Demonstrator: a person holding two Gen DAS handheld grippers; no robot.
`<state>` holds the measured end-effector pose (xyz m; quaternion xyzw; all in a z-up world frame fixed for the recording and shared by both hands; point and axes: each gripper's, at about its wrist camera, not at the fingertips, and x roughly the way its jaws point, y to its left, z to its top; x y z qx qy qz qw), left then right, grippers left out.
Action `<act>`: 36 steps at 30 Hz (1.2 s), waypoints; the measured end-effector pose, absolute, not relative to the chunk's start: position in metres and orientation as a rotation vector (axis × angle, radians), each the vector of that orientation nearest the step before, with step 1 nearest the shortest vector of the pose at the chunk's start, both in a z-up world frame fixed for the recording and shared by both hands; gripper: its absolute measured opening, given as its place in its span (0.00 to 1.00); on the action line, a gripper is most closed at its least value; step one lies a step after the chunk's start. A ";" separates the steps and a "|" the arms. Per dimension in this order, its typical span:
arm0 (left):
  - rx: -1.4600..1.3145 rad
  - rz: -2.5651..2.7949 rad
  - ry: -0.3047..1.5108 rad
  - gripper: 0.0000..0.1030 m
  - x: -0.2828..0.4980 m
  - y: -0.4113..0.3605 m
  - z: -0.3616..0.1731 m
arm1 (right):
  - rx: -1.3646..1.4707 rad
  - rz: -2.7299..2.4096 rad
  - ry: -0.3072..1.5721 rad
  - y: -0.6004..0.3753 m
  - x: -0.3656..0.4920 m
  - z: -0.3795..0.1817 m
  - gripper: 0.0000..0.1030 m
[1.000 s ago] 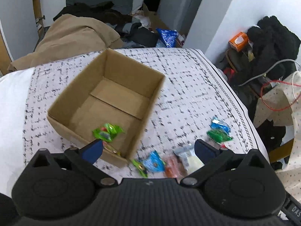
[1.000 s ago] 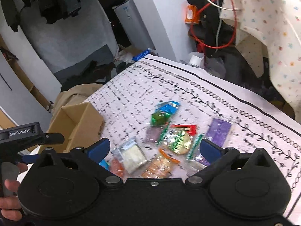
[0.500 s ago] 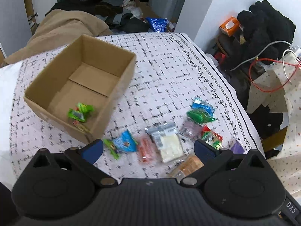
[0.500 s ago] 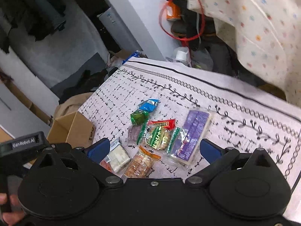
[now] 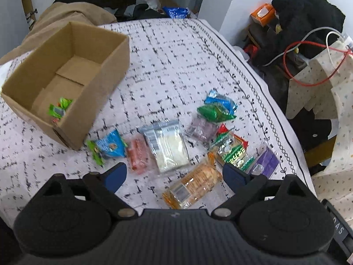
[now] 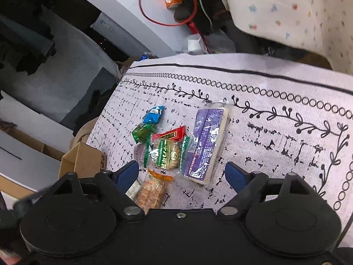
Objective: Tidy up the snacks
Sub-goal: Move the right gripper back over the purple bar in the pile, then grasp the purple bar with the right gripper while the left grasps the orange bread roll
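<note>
1. Both views have slid rightward over the snack pile since the earlier frames: the cardboard box (image 5: 66,92), which sat mid-frame in the left wrist view, is now at its upper left, and the purple packet (image 6: 206,143) has come up close in the right wrist view.
2. Left gripper (image 5: 174,174): jaws wide but closing, nothing pinched. Between them, at lower centre, lies the orange cracker pack (image 5: 192,187); the white packet (image 5: 167,145) sits just above it.
3. Right gripper (image 6: 182,174): jaws also wide and closing, empty. The green-striped packet (image 6: 167,152) and the lower end of the purple packet lie in the gap; no pad presses on either.
4. Key relation: the purple packet's long axis runs up the frame, roughly along the right gripper's pointing line, so those jaws would close across its narrow width. The right hand looks nearer to it.
5. One green candy (image 5: 58,110) already lies in the box; the other snacks are on the patterned cloth (image 5: 176,66).
</note>
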<state>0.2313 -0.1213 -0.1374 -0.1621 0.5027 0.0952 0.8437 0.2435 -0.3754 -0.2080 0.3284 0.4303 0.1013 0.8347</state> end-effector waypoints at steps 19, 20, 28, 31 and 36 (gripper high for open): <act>-0.235 0.237 1.187 0.84 0.248 -0.159 -0.205 | 0.713 0.206 1.022 -0.367 0.293 -0.255 0.71; -0.230 0.241 1.191 0.83 0.249 -0.159 -0.207 | 0.706 0.210 1.023 -0.365 0.295 -0.256 0.71; -0.254 0.231 1.211 0.69 0.248 -0.158 -0.221 | 0.635 0.254 1.016 -0.353 0.304 -0.261 0.71; -0.269 0.224 1.208 0.56 0.246 -0.160 -0.220 | 0.592 0.245 1.017 -0.350 0.305 -0.260 0.51; -0.291 0.214 1.199 0.44 0.241 -0.158 -0.215 | 0.630 0.245 1.031 -0.358 0.302 -0.262 0.37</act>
